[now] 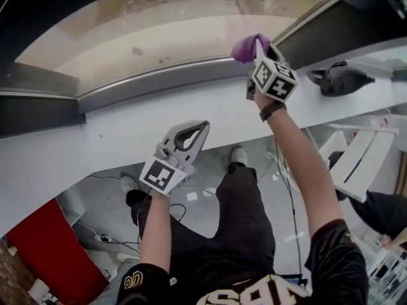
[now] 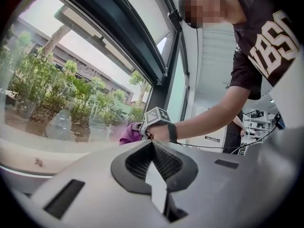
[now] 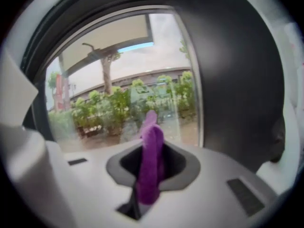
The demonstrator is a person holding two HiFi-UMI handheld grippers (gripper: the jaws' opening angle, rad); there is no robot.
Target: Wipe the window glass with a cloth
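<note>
Standing at the window glass [image 1: 159, 37], you are leaning over the broad white sill [image 1: 95, 145] that is running beneath it, with a dark frame [image 1: 331, 30] bordering the pane on your right. A black bag [image 1: 340, 80] is lying on the sill further to the right, well apart from both tools. You are holding the left gripper [image 1: 203, 127] low over the sill's near edge, short of the glass, and its jaws are sitting together with nothing between them (its own view is showing the two tips meeting). You are reaching the right gripper [image 1: 259, 51] forward with your arm stretched out, up to the lower right corner of the pane, just beside the dark frame. Its jaws are pinching a purple cloth [image 1: 245, 46], which is standing up between them as a folded strip in the right gripper view. The cloth's free end is bunching at the glass near that corner, though whether it is pressing on the pane is not clear.
</note>
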